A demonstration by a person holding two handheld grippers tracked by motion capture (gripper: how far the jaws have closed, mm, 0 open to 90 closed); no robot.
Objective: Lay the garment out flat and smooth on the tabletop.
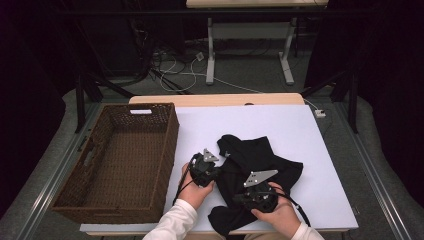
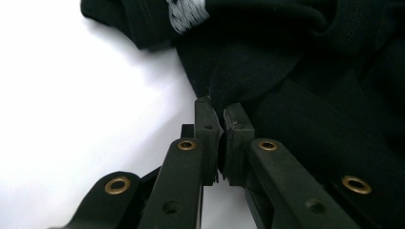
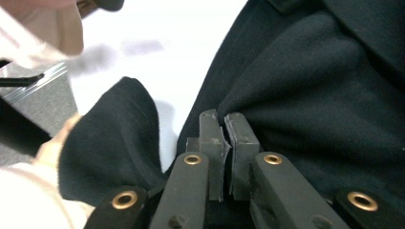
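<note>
Dark curtains and a grey floor strewn with cables framed the white table point(image 1: 300, 130), where a crumpled black garment point(image 1: 260, 165) lay toward the person's side, right of centre, with a brown wicker basket point(image 1: 120, 160) standing open and empty just off its left edge. Both hands had come in low over the cloth. The left gripper point(image 1: 218, 167) sat at the garment's left border, and in the left gripper view its jaws stood pressed together on a small fold of the black fabric point(image 2: 248, 81), the pads point(image 2: 206, 126) nipping the cloth right at its edge where it met the bare white surface. The right gripper point(image 1: 239, 199) rested nearer the front hem; in the right gripper view its jaws were likewise closed tight, with a ridge of the dark knit point(image 3: 305, 95) caught between the tips. A loose flap of the same garment point(image 3: 114, 138) lay beside the person's pale sleeve point(image 3: 28, 205). Two pinches set apart along the near side looked chosen so the piece could be lifted without slumping into a ball, and taking edges rather than the thick middle gave the narrow pads something thin enough to grip. With the basket so close on the left, the likely aim was to carry the garment across and drop it in, though nothing had yet left the table.
</note>
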